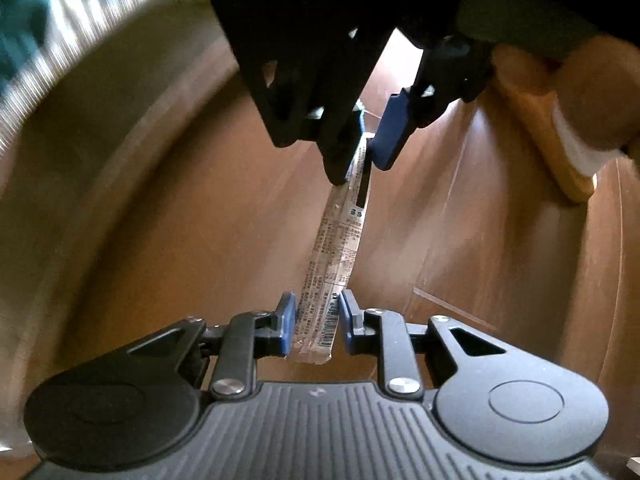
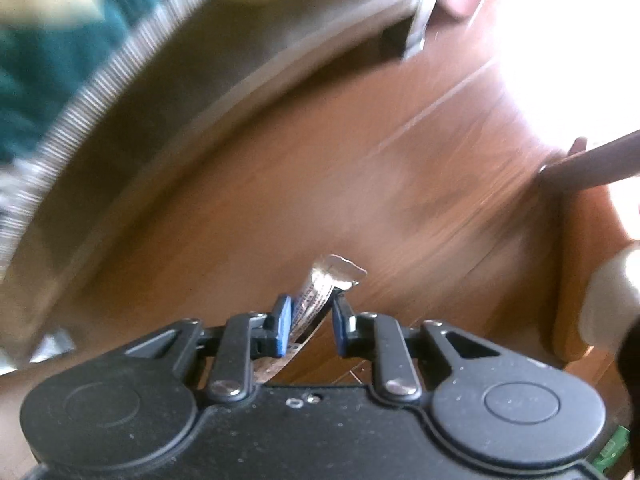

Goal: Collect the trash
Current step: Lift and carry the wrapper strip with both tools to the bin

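Wood floor point(image 1: 160, 216) is filling both views w/ a pale rug edge point(image 2: 132, 132) curving along the left, and a person's foot in a slipper point(image 1: 560, 148) is showing at the right of the left wrist view. Above that floor, both claws are sharing one piece of trash: a long, thin, clear plastic wrapper point(image 1: 332, 260) w/ small print and a barcode, stretched between them and off the floor. Left gripper point(image 1: 318, 320) is clenched on the barcode end, blue pads pressing the strip from both sides. Right gripper point(image 2: 310, 322) is grasping the other end, w/ the crumpled tip poking out past its fingertips; in the left wrist view that same tool is hanging overhead, pinching the strip's upper end. Step in hand, as I read it: lifting the wrapper clear to carry it off; no bin is showing in either view. To do it well: keep both pinches firm, since thin film slips easily; move the two hands together so the strip isn't getting torn or yanked out of one claw; avoid twisting it; and let go w/ one side only once the other is holding securely.
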Action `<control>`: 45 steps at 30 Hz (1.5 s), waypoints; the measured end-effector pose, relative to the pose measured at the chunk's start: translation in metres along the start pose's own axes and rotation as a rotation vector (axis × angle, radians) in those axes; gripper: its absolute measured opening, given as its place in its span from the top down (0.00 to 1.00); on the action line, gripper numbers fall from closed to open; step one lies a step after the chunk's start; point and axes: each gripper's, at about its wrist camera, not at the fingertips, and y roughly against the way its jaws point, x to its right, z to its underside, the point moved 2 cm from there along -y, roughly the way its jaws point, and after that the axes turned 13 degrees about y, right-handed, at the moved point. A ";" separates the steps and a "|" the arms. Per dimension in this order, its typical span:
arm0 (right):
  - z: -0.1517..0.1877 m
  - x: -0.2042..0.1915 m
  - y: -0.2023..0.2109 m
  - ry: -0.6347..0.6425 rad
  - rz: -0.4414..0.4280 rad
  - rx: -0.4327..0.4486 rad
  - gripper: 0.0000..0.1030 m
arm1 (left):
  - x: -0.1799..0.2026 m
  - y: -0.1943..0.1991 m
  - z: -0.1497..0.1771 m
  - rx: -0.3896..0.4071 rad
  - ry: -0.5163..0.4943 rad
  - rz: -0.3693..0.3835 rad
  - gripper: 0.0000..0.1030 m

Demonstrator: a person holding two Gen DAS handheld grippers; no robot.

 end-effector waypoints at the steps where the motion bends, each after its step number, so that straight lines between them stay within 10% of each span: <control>1: -0.003 0.001 0.015 0.004 -0.005 0.026 0.82 | 0.002 0.012 -0.004 0.022 -0.008 -0.013 0.79; 30: 0.074 0.092 0.571 0.207 -0.095 0.902 0.83 | 0.176 0.478 -0.133 0.808 -0.115 -0.313 0.81; 45: 0.057 0.220 0.705 0.091 0.032 1.129 0.83 | 0.304 0.588 -0.249 1.011 -0.276 -0.255 0.81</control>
